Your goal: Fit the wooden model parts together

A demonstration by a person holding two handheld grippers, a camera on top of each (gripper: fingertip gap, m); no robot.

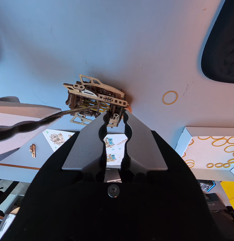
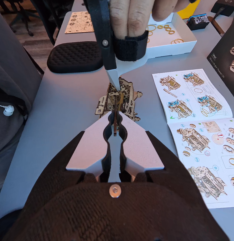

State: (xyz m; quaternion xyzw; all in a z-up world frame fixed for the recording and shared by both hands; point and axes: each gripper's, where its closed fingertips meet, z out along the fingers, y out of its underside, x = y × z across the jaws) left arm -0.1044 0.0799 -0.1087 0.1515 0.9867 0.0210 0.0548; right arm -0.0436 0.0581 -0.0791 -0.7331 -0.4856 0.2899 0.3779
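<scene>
While my right gripper (image 2: 114,117) pinches a thin wooden strip (image 2: 115,125), my left gripper (image 1: 114,113) clamps the wooden model (image 1: 95,100) at frame centre — light, brittle fretwork, I judge, so hold its solid side frame, not the gears or rubber bands (image 2: 121,99).

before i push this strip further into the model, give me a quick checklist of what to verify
1. Right tool clamped on the wooden strip: ok, held edge-on between the fingers.
2. Strip tip inside the wooden model: ok, it reaches in among the yellow rubber bands.
3. Left tool steadying the model: ok, its fingers straddle one end.
4. Strip lined up with its slot: cannot tell, hidden inside the frame.
5. Model flat on the table: cannot tell.
6. Instruction sheet in view: ok.
</scene>
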